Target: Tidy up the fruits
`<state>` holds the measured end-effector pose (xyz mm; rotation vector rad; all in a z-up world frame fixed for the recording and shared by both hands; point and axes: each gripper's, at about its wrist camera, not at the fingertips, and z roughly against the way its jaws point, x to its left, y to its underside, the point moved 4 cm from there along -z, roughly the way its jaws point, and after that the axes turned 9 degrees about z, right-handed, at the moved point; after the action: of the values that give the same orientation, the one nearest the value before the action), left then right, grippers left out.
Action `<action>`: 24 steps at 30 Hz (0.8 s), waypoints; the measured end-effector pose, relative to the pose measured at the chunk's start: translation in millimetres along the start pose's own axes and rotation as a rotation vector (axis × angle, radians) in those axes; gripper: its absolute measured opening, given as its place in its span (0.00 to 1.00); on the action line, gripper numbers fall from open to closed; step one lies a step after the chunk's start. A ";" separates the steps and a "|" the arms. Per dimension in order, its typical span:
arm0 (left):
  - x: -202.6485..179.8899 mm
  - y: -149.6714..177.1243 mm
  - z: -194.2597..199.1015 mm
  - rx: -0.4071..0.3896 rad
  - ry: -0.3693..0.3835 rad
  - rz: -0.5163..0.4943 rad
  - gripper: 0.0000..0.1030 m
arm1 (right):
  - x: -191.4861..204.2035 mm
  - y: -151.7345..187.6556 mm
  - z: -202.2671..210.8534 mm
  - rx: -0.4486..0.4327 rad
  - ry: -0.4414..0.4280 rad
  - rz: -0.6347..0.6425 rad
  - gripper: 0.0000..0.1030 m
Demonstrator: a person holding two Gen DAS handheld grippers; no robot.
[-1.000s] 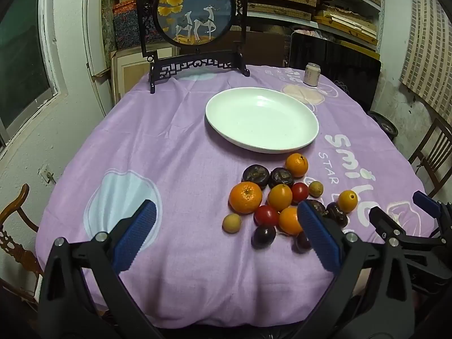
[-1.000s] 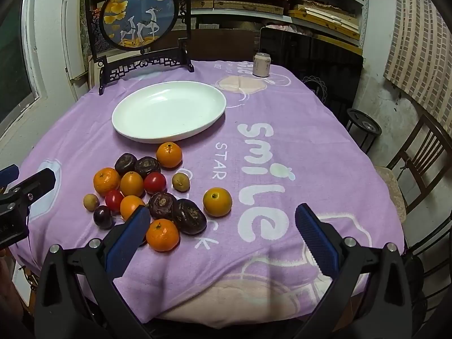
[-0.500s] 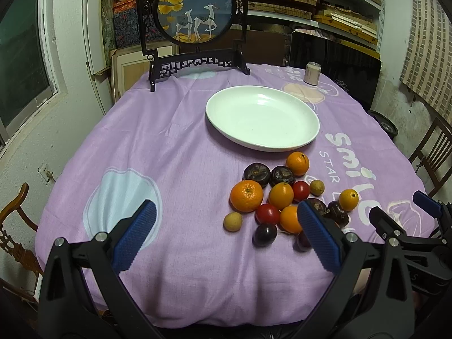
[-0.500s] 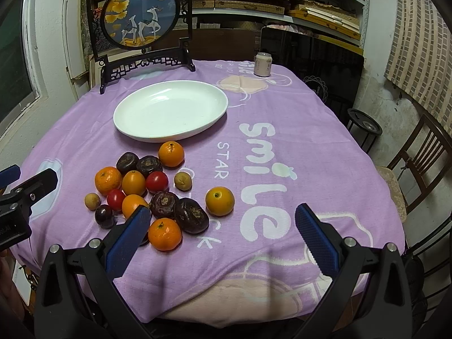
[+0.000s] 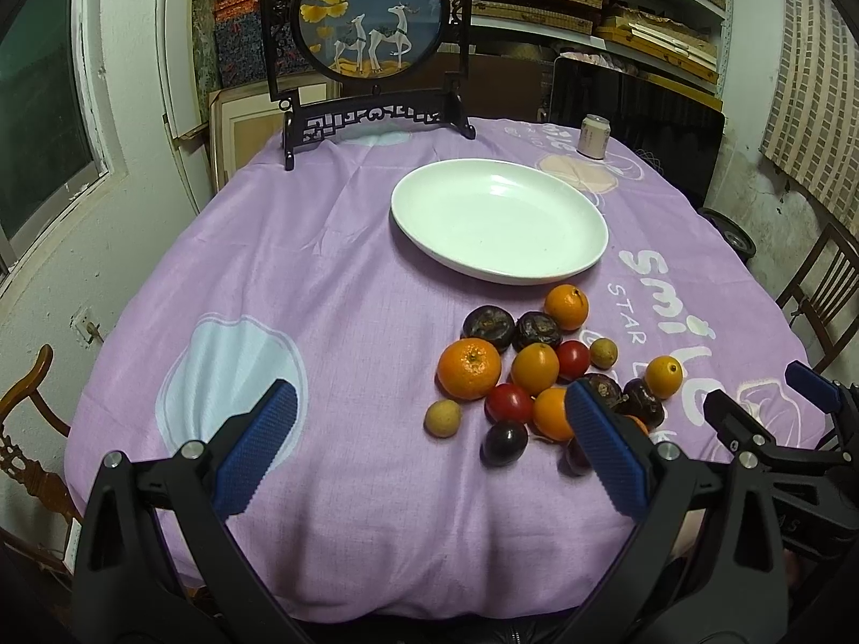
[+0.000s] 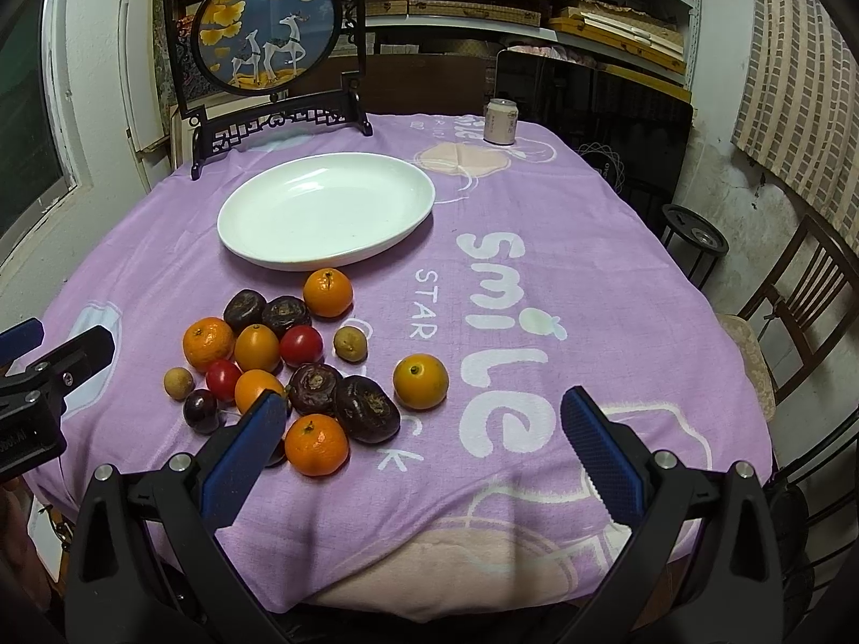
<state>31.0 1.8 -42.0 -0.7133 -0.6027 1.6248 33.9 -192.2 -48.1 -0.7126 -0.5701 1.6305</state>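
A pile of fruit (image 5: 542,370) lies on the purple tablecloth: oranges, red tomatoes, dark wrinkled fruits, small tan ones and a dark plum; the right wrist view shows the pile (image 6: 300,359) too. An empty white plate (image 5: 499,220) (image 6: 327,212) lies just beyond the pile. My left gripper (image 5: 429,445) is open and empty near the table's front edge, left of the fruit. My right gripper (image 6: 424,451) is open and empty, with its left finger over the pile's near edge. Each gripper shows at the edge of the other's view.
A round painted screen on a black stand (image 5: 370,27) stands at the back of the table. A drink can (image 5: 593,135) stands at the back right. Wooden chairs (image 6: 794,300) stand to the right and one (image 5: 27,429) to the left. Shelves line the back wall.
Both views have shifted slightly, with the fruit and plate sitting a little lower and closer in frame. Both grippers stay open. Nothing on the table has moved.
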 end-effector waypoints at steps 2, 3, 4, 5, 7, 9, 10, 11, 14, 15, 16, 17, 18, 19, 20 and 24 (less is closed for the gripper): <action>0.0 0.1 -0.1 0.001 0.000 0.001 0.98 | 5.6 -0.6 1.8 0.000 -0.001 0.000 0.99; 0.0 -0.1 0.1 0.001 -0.001 0.001 0.98 | 5.4 -0.4 1.6 -0.001 -0.001 0.000 0.99; 0.2 0.2 -0.1 0.000 -0.001 0.001 0.98 | 5.3 -0.2 1.3 -0.001 -0.002 -0.001 0.99; 0.1 -0.1 0.0 0.001 0.000 0.001 0.98 | 5.0 -1.3 1.8 0.000 -0.003 -0.002 0.99; -0.1 0.4 0.4 0.001 0.000 0.001 0.98 | 4.6 -1.3 2.1 0.001 -0.006 -0.003 0.99; 0.0 1.3 -0.3 0.001 0.000 0.000 0.98 | 3.9 -0.9 1.7 0.001 -0.005 -0.002 0.99; -0.1 0.3 0.4 0.002 0.000 0.000 0.98 | 3.6 -0.7 1.6 0.001 -0.005 -0.003 0.99; -0.1 -0.3 0.8 0.002 0.000 0.001 0.98 | 3.6 -0.7 1.6 0.001 -0.005 -0.003 0.99; -0.1 -0.3 0.8 0.003 0.000 0.001 0.98 | 4.7 -1.3 1.8 0.001 -0.005 -0.003 0.99; -0.1 -0.4 0.9 0.002 0.000 0.001 0.98 | 4.1 -1.1 1.7 0.001 -0.006 -0.003 0.99; -0.1 -0.1 0.6 0.003 0.000 0.001 0.98 | 4.5 -1.1 1.8 0.001 -0.006 -0.003 0.99; -0.1 -0.3 0.7 0.002 -0.001 0.001 0.98 | 3.7 -0.9 1.6 0.001 -0.006 -0.003 0.99; -0.1 -0.4 0.8 0.002 0.000 0.001 0.98 | 3.6 -0.8 1.6 0.001 -0.007 -0.003 0.99; 0.1 0.2 0.4 0.003 0.001 0.001 0.98 | 4.4 -1.1 1.8 0.001 -0.006 -0.003 0.99; 0.0 -0.3 0.7 0.003 0.001 0.001 0.98 | 3.7 -0.9 1.6 0.001 -0.006 -0.003 0.99; 0.5 1.0 -0.4 0.003 0.000 0.002 0.98 | 3.8 -0.9 1.6 0.001 -0.006 -0.003 0.99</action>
<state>30.6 2.1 -43.1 -0.7124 -0.5995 1.6272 33.0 -188.2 -46.9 -0.7058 -0.5747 1.6302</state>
